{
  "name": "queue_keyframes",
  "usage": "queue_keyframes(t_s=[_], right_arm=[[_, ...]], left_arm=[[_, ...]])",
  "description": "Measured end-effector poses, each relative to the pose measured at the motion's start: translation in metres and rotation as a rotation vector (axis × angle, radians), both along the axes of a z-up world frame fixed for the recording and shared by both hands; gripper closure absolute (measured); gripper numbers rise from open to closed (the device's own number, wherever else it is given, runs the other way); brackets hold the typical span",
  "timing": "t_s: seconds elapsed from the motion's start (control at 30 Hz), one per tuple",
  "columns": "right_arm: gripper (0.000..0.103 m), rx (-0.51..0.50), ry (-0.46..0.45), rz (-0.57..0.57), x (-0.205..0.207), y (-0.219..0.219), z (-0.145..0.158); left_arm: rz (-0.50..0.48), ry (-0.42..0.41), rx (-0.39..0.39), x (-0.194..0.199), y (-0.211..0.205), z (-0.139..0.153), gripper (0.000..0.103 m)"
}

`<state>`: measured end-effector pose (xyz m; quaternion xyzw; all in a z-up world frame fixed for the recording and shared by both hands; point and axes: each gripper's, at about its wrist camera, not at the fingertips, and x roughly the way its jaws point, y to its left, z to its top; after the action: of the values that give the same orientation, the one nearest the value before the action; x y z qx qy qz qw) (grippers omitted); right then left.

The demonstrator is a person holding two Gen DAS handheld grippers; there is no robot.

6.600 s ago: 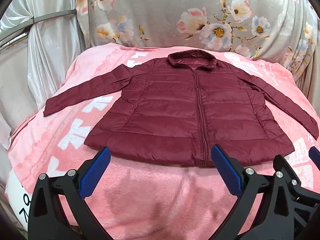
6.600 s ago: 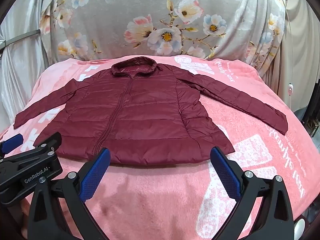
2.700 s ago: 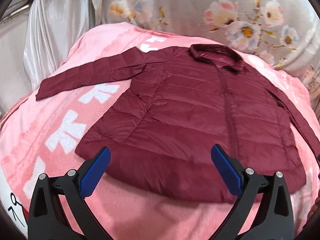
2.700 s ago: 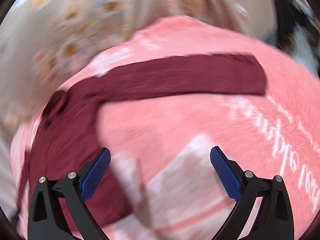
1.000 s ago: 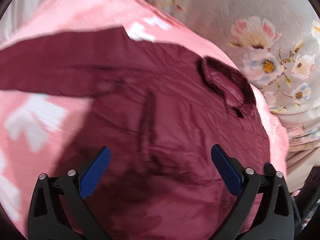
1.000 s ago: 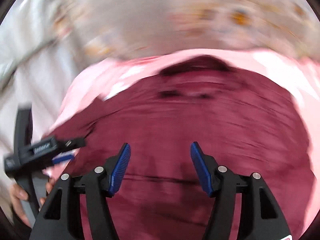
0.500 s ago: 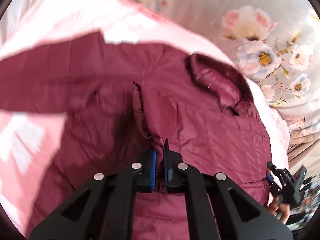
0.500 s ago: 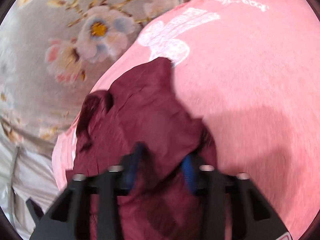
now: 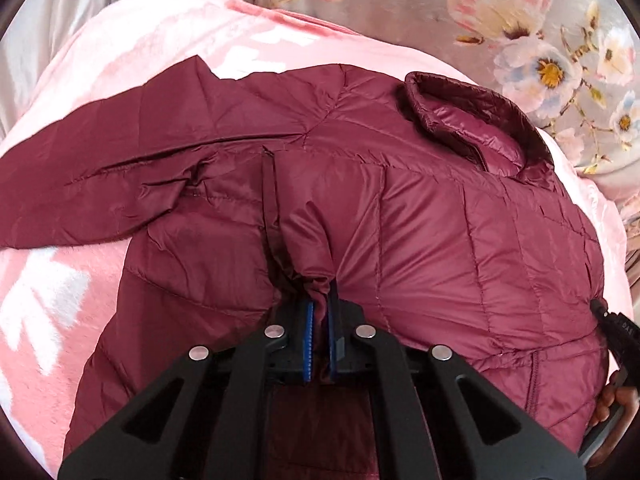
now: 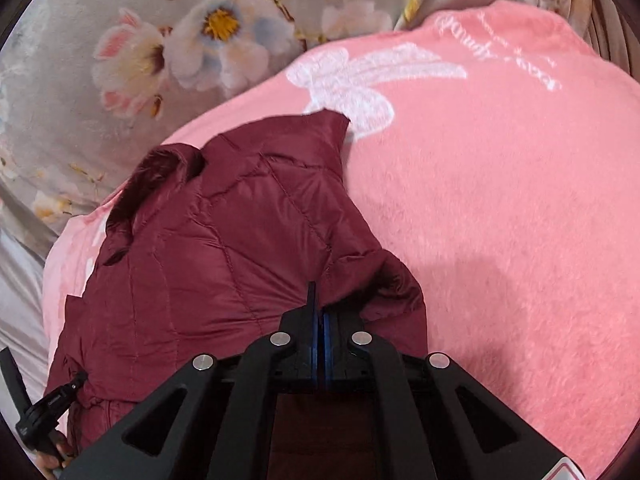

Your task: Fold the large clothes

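Observation:
A dark red quilted jacket [image 9: 440, 240] lies front up on a pink blanket [image 9: 120, 60], its collar [image 9: 472, 120] toward the far side. The left sleeve [image 9: 100, 160] stretches out to the left. My left gripper [image 9: 320, 308] is shut on a pinch of fabric on the jacket's left side, near the armpit. In the right wrist view my right gripper [image 10: 320, 312] is shut on a bunched fold at the right edge of the jacket [image 10: 220, 260]. No outstretched right sleeve shows there. Each gripper appears small at the edge of the other's view.
Pink blanket [image 10: 500, 200] with white print spreads wide to the right of the jacket. A grey floral cloth [image 9: 520, 20] hangs behind the bed, also the floral cloth [image 10: 180, 40] in the right view. A hand [image 9: 608, 404] holds the other gripper's handle at the far right.
A second ago both grippers hung open over the jacket. Both have come down and closed on pinches of fabric, which now bunch up at the pads.

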<state>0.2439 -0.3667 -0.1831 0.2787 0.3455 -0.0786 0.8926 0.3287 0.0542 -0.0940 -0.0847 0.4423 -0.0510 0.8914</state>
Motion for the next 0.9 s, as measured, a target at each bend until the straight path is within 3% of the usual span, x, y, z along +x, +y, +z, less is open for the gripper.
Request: queue_keyframes(t_s=[0.1, 0.17, 0.23, 0.3, 0.4, 0.5, 0.67, 0.77, 0.9], right_arm=[[0.101, -0.006, 0.019, 0.01, 0.002, 0.0, -0.002], [0.092, -0.018, 0.035, 0.009, -0.005, 0.003, 0.002], [0.088, -0.037, 0.023, -0.03, -0.026, 0.006, 0.017], [0.088, -0.116, -0.027, -0.047, -0.045, 0.02, 0.041], [0.088, -0.212, -0.089, 0.052, -0.044, 0.065, 0.072], [0.089, -0.25, -0.094, 0.196, -0.021, 0.118, 0.078], [0.09, -0.3, 0.005, 0.349, 0.014, 0.18, 0.04], [0.09, -0.344, 0.062, 0.37, 0.02, 0.194, 0.017], [0.091, -0.325, 0.064, 0.372, 0.02, 0.189, 0.011]], left_arm=[[-0.006, -0.019, 0.028, 0.0, -0.005, -0.001, 0.096], [-0.012, -0.015, 0.016, -0.003, -0.001, 0.003, 0.092], [-0.004, -0.019, 0.033, -0.014, 0.008, 0.013, 0.074], [0.015, -0.063, 0.039, -0.029, 0.016, 0.033, 0.071], [-0.004, -0.128, 0.033, -0.037, 0.005, 0.066, 0.07], [-0.072, -0.108, -0.034, -0.029, -0.024, 0.076, 0.064], [-0.12, -0.039, 0.005, -0.015, -0.069, 0.044, 0.064], [-0.118, 0.008, 0.006, -0.015, -0.074, 0.017, 0.064], [-0.113, -0.029, 0.019, -0.025, -0.074, 0.005, 0.064]])
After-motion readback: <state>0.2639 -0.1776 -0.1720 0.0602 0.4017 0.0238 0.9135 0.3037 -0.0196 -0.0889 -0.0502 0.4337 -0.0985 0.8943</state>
